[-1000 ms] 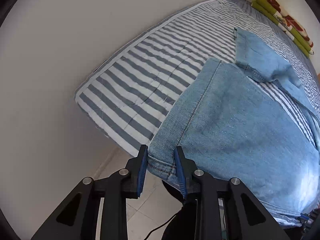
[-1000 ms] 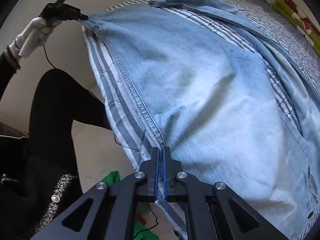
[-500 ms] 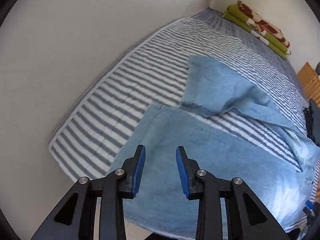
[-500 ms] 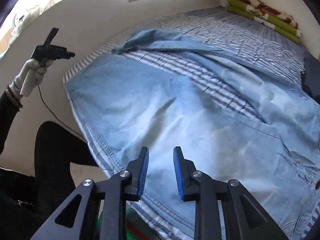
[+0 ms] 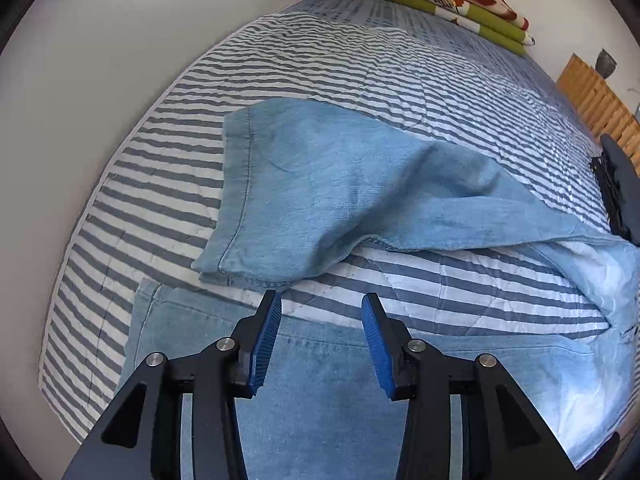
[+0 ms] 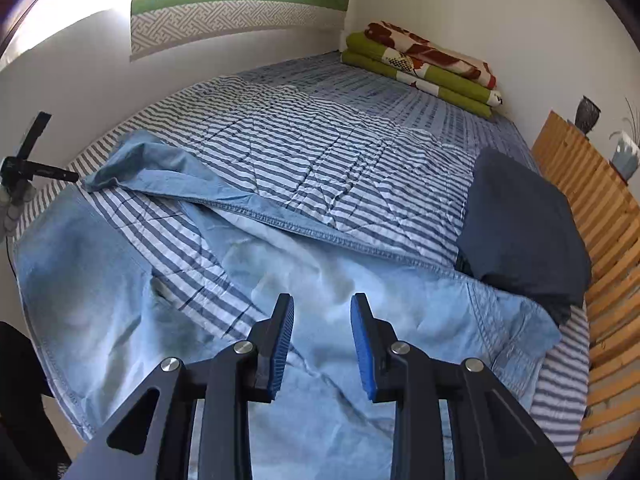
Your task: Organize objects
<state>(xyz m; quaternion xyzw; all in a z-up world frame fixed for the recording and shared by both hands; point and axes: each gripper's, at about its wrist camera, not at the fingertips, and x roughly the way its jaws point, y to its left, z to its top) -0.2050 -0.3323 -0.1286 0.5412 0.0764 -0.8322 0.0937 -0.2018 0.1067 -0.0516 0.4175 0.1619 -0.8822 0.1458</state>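
Both hand-held grippers, left [image 5: 321,306] and right [image 6: 322,308], hang over the jeans [image 6: 280,280] mid-frame on the bed [image 6: 340,152], jaws opening, nothing between them.

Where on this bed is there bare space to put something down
The widest free patch is the striped quilt between the jeans and the folded green blanket by the far wall. A narrow striped strip shows between the two jean legs. The near end is crowded: denim covers it, and a dark folded garment sits by the wooden slats.
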